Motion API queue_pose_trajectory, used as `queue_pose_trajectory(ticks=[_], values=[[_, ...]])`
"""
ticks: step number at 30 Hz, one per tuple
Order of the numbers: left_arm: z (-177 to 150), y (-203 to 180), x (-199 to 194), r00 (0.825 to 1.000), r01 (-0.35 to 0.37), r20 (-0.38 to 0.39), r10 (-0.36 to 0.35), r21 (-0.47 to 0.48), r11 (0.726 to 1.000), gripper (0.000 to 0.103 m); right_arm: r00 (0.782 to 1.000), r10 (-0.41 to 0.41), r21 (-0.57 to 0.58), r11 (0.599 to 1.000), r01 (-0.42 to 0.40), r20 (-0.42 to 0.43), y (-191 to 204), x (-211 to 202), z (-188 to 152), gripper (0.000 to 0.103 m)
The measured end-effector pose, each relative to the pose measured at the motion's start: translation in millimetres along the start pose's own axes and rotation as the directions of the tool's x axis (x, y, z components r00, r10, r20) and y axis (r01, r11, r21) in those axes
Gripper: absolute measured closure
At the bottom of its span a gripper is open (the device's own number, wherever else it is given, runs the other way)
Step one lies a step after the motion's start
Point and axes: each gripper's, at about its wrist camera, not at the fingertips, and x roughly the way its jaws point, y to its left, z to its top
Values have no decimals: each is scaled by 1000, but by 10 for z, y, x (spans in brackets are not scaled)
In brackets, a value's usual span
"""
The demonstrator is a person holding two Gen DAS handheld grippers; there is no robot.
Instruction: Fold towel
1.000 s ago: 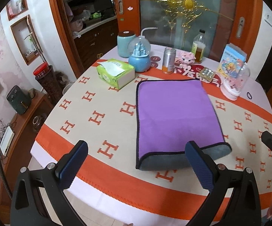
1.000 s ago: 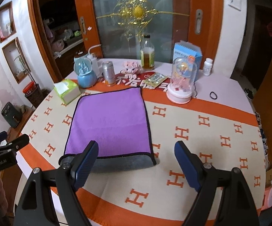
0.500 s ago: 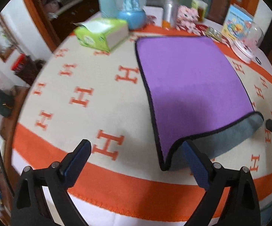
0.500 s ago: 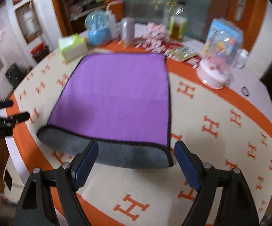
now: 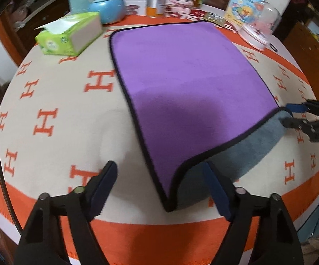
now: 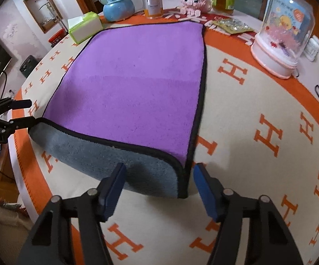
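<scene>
A purple towel (image 5: 181,70) with a black hem and a grey underside lies folded on the round table; it also shows in the right wrist view (image 6: 135,88). Its grey folded edge faces me. My left gripper (image 5: 161,181) is open, its jaws on either side of the near left corner of the towel. My right gripper (image 6: 157,181) is open, its jaws on either side of the near right corner. Each gripper shows at the edge of the other view, the right one (image 5: 296,117) and the left one (image 6: 22,112).
The tablecloth (image 5: 55,101) is cream with orange H marks and an orange border. Behind the towel stand a green tissue box (image 5: 71,36), a blue snow globe (image 5: 106,2), a can (image 6: 152,0), a pink toy (image 6: 192,0) and a domed ornament (image 6: 283,33).
Both grippers have moved down and forward to the towel's near corners. The towel now fills much more of both views. It has not moved.
</scene>
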Motion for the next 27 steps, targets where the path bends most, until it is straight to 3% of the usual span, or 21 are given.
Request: queue_pose_trajectory(ticks=[4,16,21,27], values=[[14,-58,35,999,45,-16,-45,33,998,34,999,32,-17,999,-33,-28,-65,66,30,50],[54,-40,177,988,135,-82,-132,35,990,52,995,84,-28,996,-86,-59,-170,178,126,51],[42,-106,173,987,138,-98,-131,72,988,62,993,97,-38,994,-99,-67,-195,169,129,60],[26,-122,172,984,143,-121,-131,101,985,65,992,109,-31,993,-111,-68,-255,143,104,71]])
